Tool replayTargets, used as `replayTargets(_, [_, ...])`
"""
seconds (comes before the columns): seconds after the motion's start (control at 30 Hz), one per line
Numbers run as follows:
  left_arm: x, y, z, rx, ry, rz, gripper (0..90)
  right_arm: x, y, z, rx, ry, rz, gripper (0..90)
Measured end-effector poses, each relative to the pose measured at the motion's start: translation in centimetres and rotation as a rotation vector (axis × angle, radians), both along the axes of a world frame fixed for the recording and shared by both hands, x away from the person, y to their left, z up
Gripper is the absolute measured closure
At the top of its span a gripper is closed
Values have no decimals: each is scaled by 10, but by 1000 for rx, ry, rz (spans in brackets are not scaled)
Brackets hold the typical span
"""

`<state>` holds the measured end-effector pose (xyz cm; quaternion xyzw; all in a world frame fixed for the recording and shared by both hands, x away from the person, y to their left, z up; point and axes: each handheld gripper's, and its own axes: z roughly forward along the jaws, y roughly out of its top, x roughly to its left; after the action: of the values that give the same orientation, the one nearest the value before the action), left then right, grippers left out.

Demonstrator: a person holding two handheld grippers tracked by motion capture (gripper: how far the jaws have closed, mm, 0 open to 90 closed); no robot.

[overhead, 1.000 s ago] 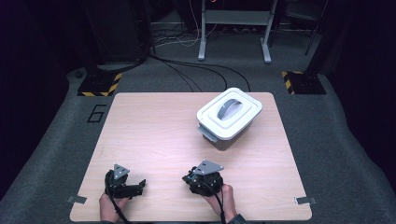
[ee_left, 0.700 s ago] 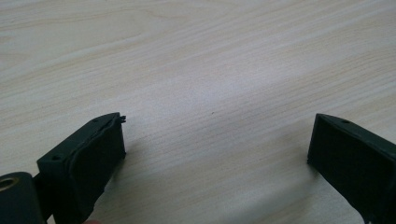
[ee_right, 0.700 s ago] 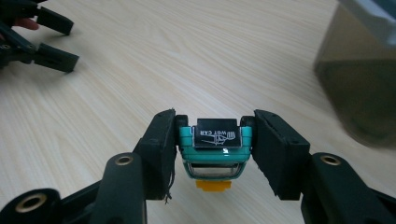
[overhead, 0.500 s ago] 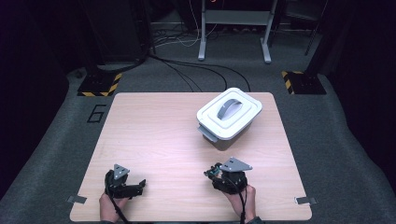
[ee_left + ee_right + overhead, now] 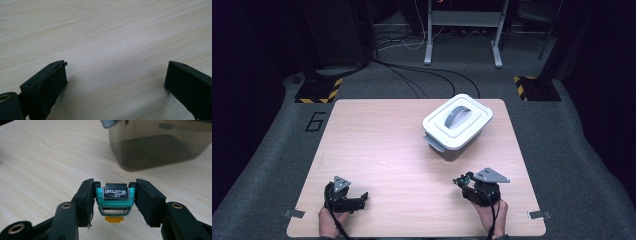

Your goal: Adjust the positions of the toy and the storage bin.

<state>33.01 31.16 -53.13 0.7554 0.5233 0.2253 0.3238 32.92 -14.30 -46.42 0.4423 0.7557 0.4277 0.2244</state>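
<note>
— 2 grippers on the table (image 5: pixel 377 135): what is yours holding, and where?

— Your right gripper (image 5: pixel 464 180) sits at about 5 o'clock on the tabletop, jaws pinched on a small teal toy car (image 5: pixel 115 198) with a black roof. Your left gripper (image 5: pixel 362 199), at 7 o'clock, stands wide apart with nothing between its jaws, just bare wood.

— Which step is this?

— Carrying, I'd judge. The lidded container (image 5: pixel 457 125) waits near 1 o'clock, its white lid (image 5: pixel 458 120) closed.

— And next?

— Probably the lid must come off first. Your free left gripper could take the grey handle (image 5: pixel 456 116) while you keep the car clamped, then bring it over the rim.
</note>
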Motion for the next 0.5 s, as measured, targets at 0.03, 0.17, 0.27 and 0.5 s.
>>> replayTargets(0.03, [0,0,0,0,0,0,37,0,-3,0,-4,-1,-7,498])
replayTargets(0.17, [0,0,0,0,0,0,37,1,-17,-2,-14,2,-39,498])
replayTargets(0.27, [0,0,0,0,3,0,37,3,-24,-3,-25,5,-60,498])
replayTargets(0.5, [0,0,0,1,1,0,37,10,-39,-8,-39,0,-116,498])
